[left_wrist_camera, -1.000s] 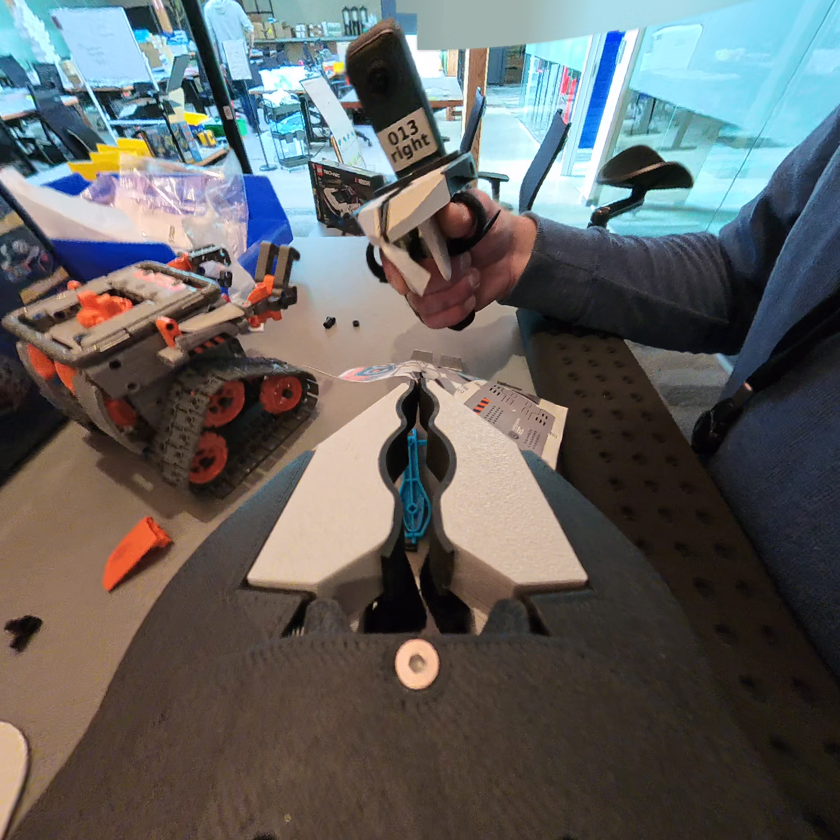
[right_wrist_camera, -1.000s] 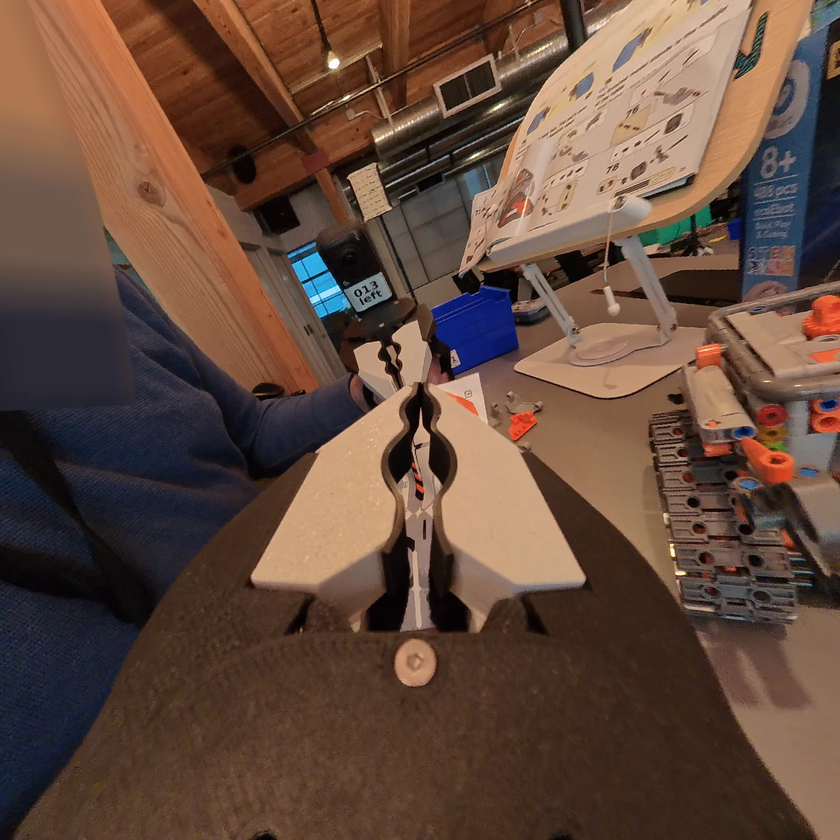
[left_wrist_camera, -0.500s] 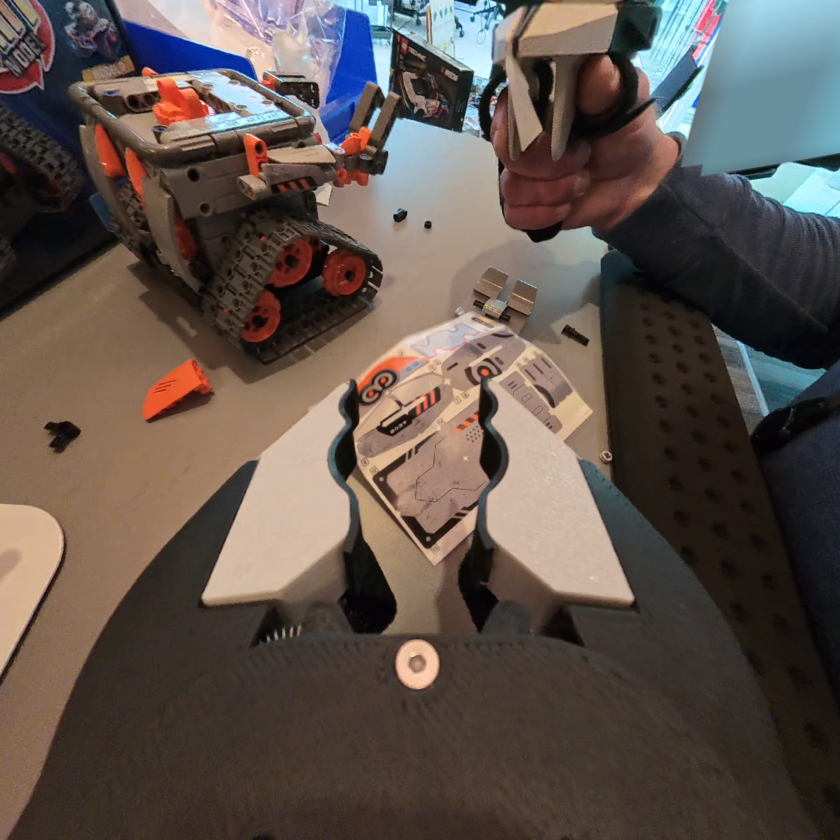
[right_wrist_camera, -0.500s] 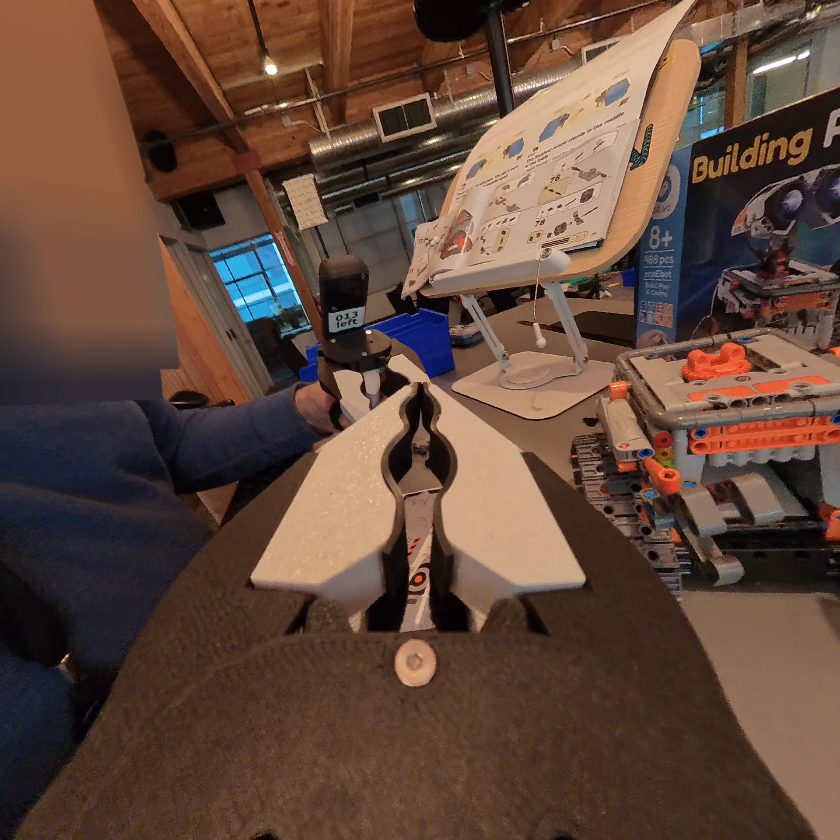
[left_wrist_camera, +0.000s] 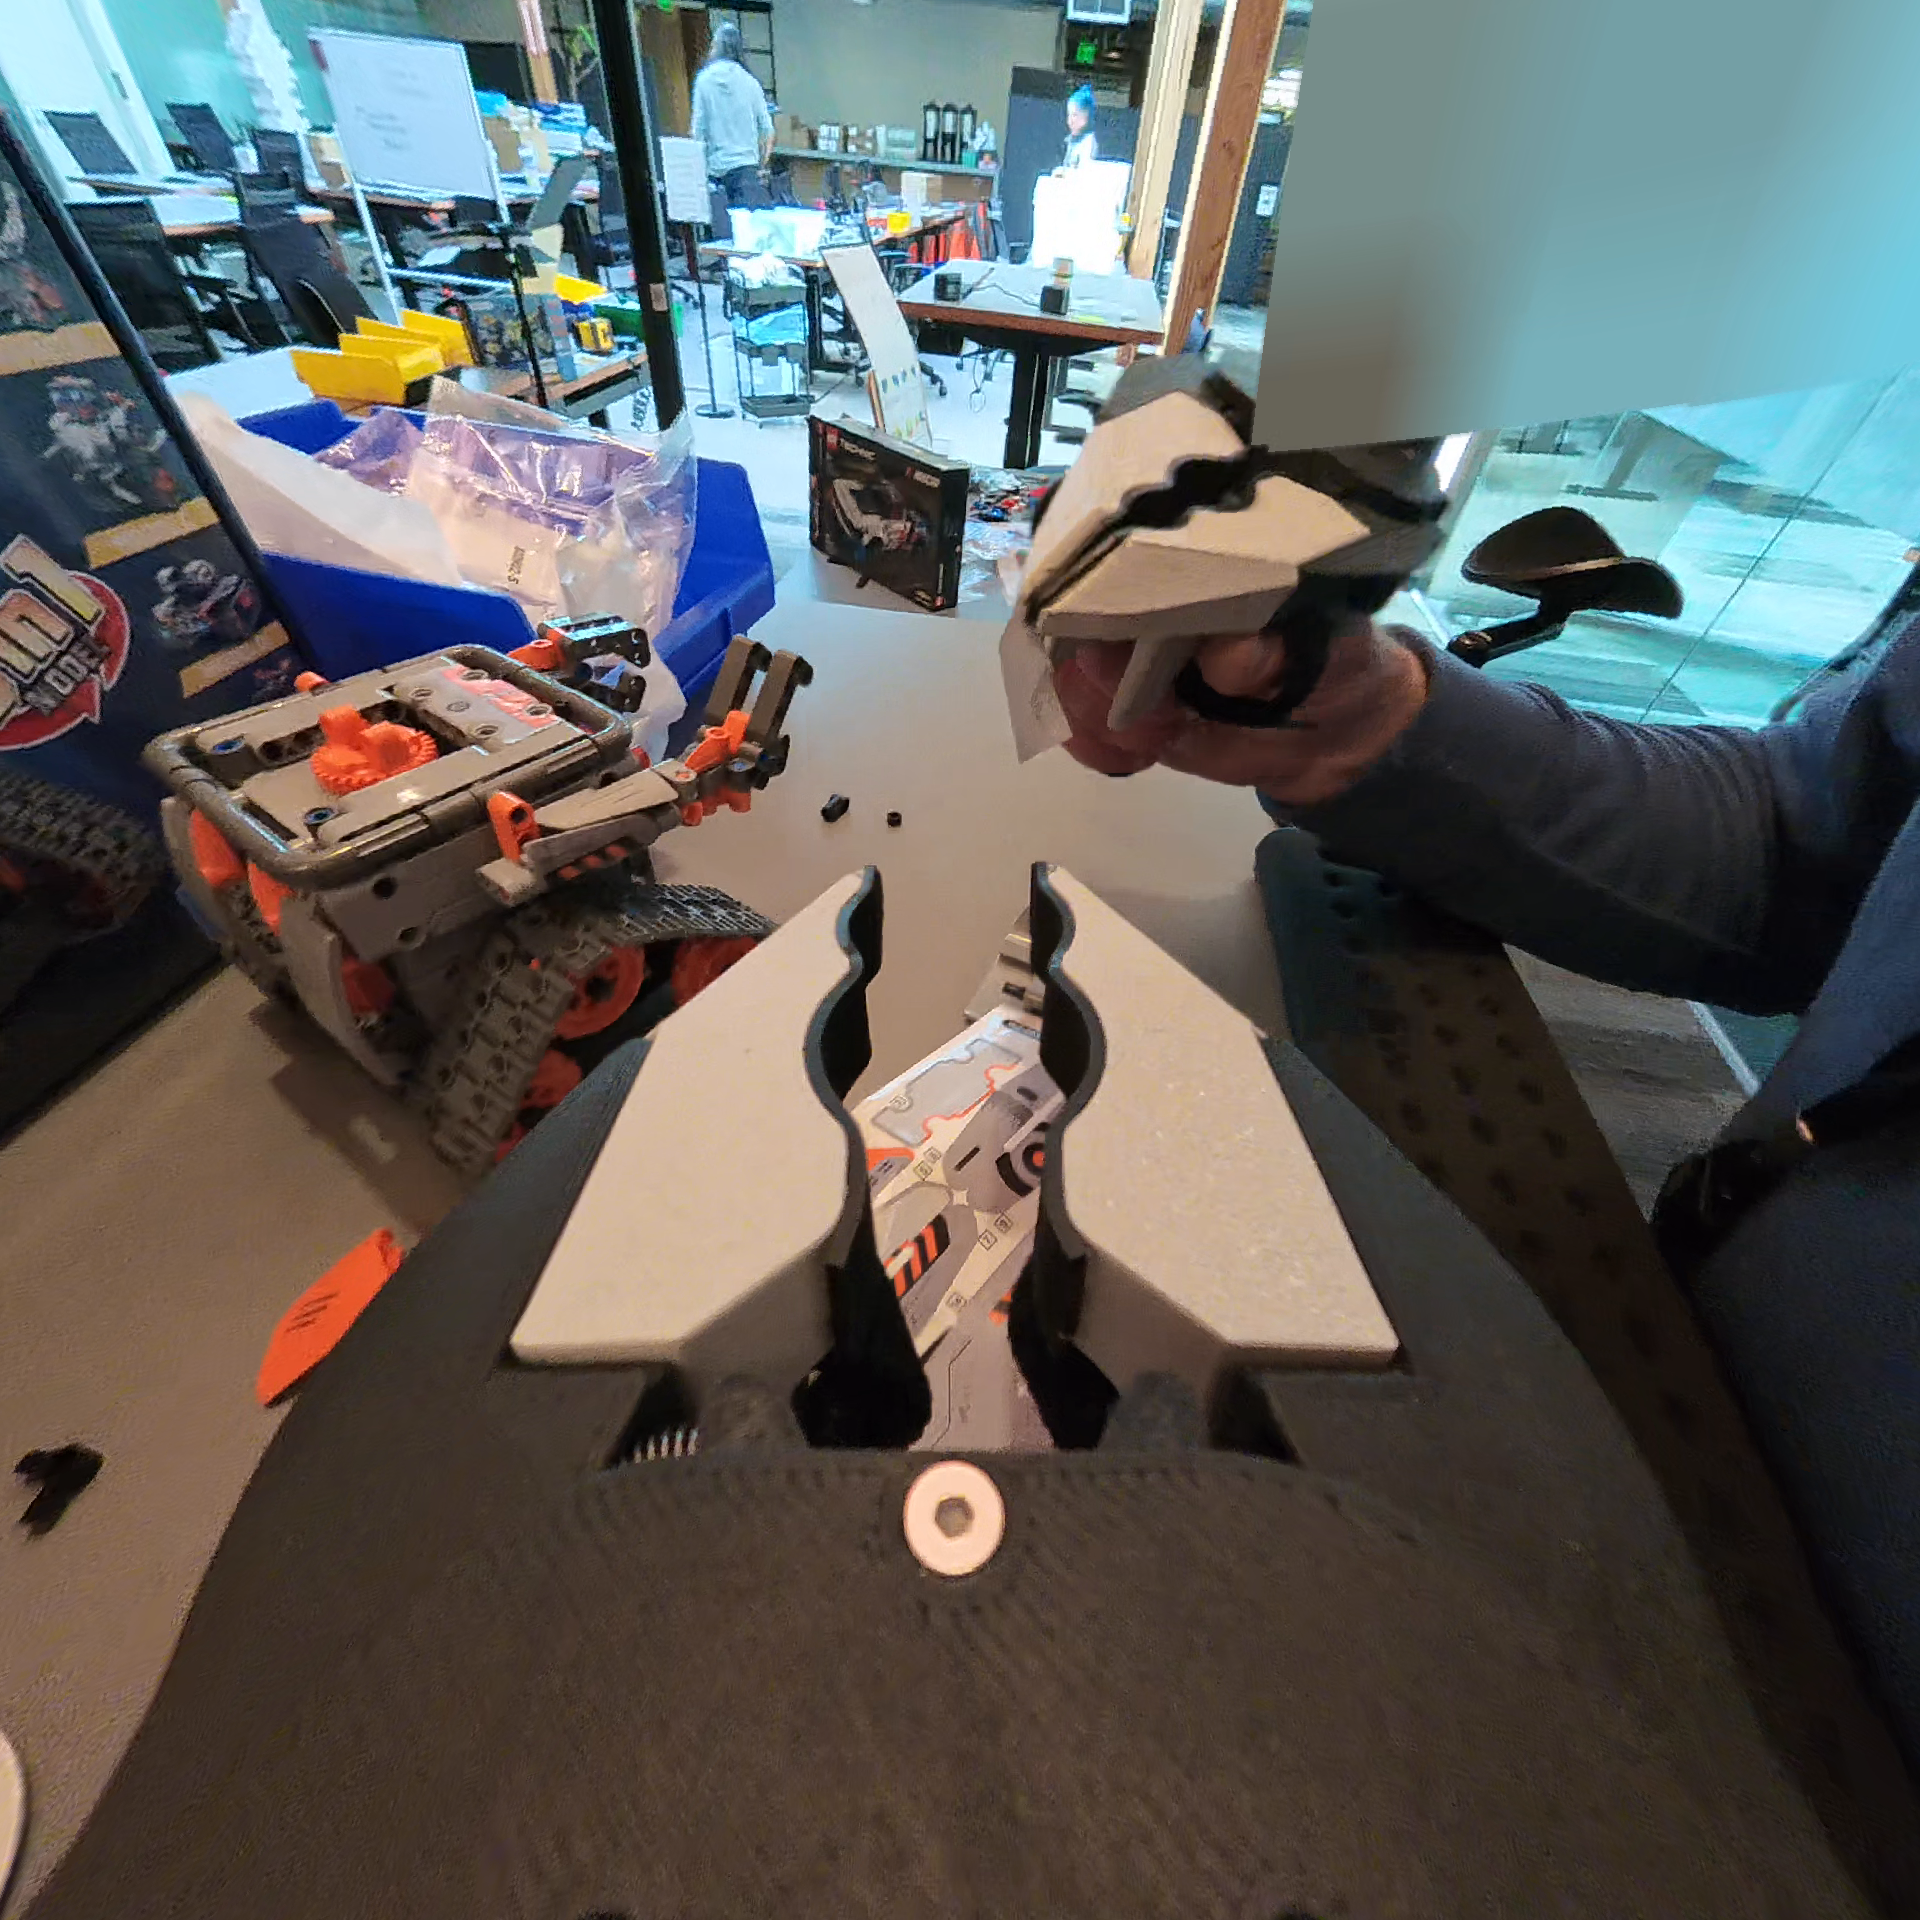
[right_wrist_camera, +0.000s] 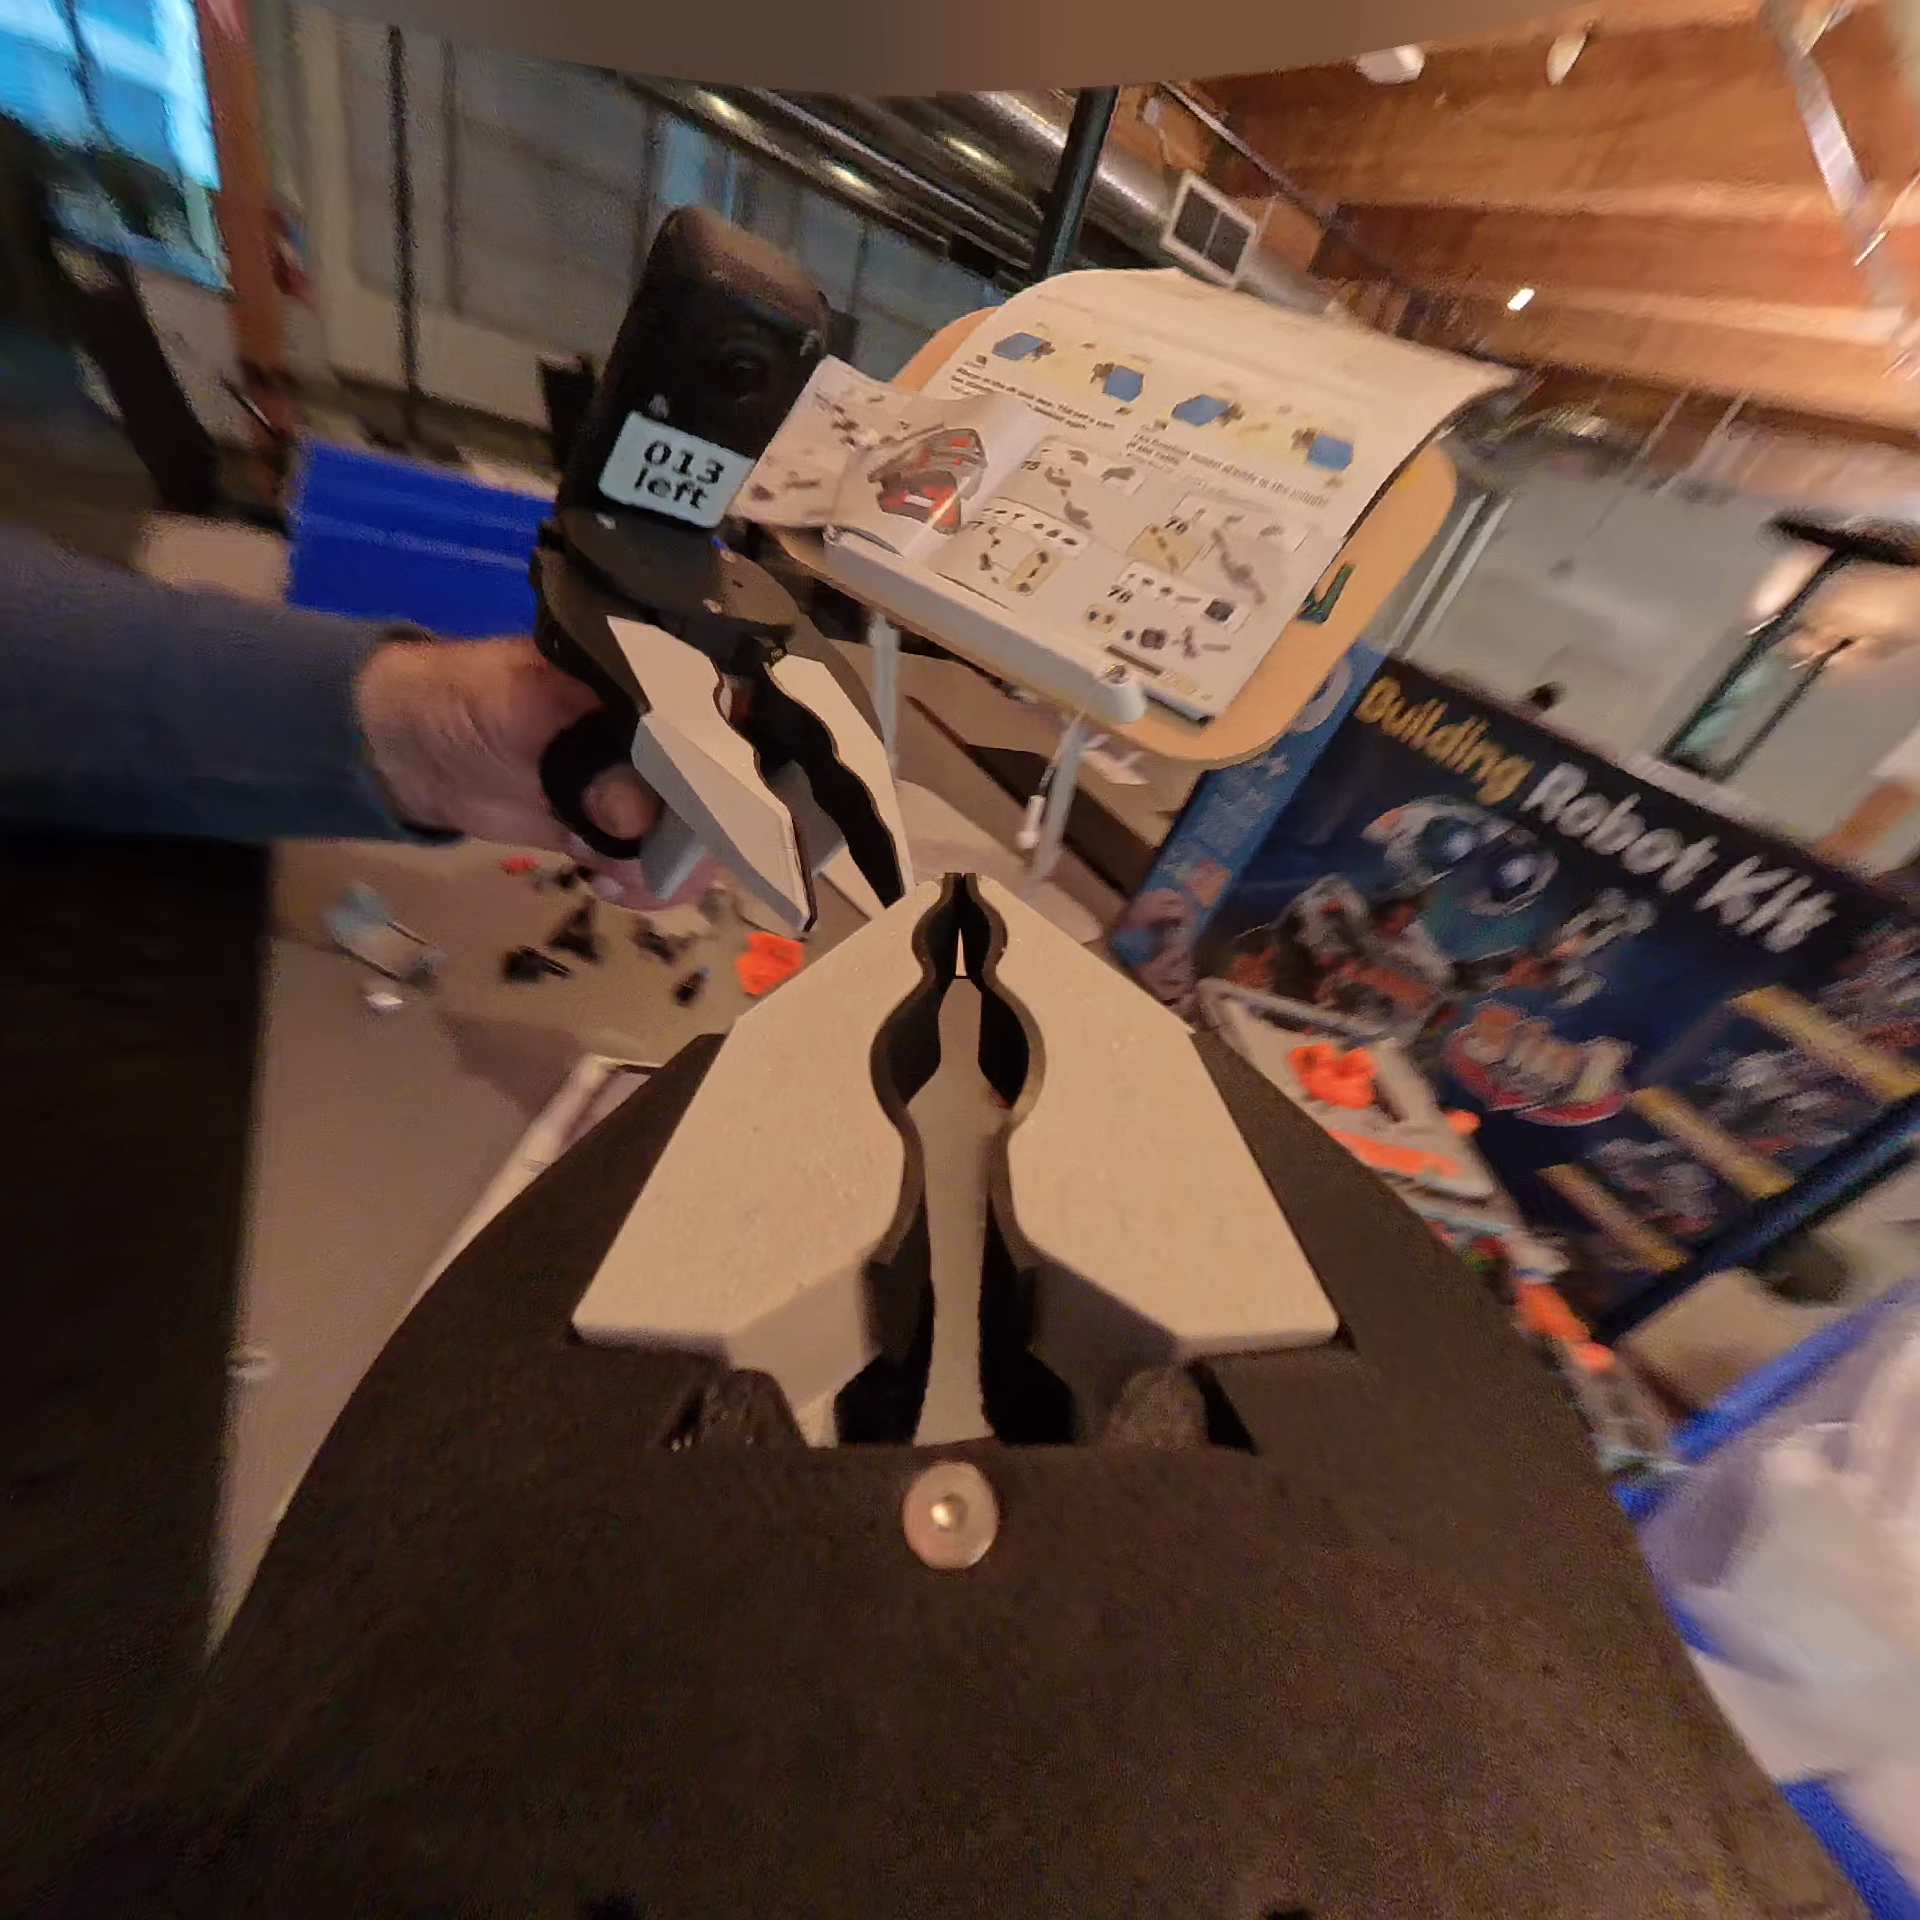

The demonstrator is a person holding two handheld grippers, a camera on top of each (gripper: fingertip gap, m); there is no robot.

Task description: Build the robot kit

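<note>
My left gripper (left_wrist_camera: 951, 883) is open and empty, hovering over a sticker sheet (left_wrist_camera: 956, 1132) that lies flat on the grey table. A grey and orange tracked model (left_wrist_camera: 436, 831) stands to its left. My right gripper (right_wrist_camera: 961, 888) is shut on a thin pale sticker (right_wrist_camera: 951, 1247) seen edge-on between its fingers. In the left wrist view the right gripper (left_wrist_camera: 1029, 613) is held up at the right, the sticker (left_wrist_camera: 1034, 691) hanging from its tips. In the right wrist view the left gripper (right_wrist_camera: 847, 904) shows open, close ahead.
A blue bin of plastic bags (left_wrist_camera: 717, 582) stands behind the model. An orange part (left_wrist_camera: 322, 1314) and small black pieces (left_wrist_camera: 831, 805) lie loose. An instruction booklet on a stand (right_wrist_camera: 1143, 520) and a kit box (right_wrist_camera: 1507, 935) stand ahead. A dark perforated pad (left_wrist_camera: 1455, 1091) lies at the right. Left tips to right tips: about 5 cm.
My left gripper was shut on something blue a second ago and has opened; the sticker sheet now lies flat. My right gripper stayed shut on the sticker and swung over.
</note>
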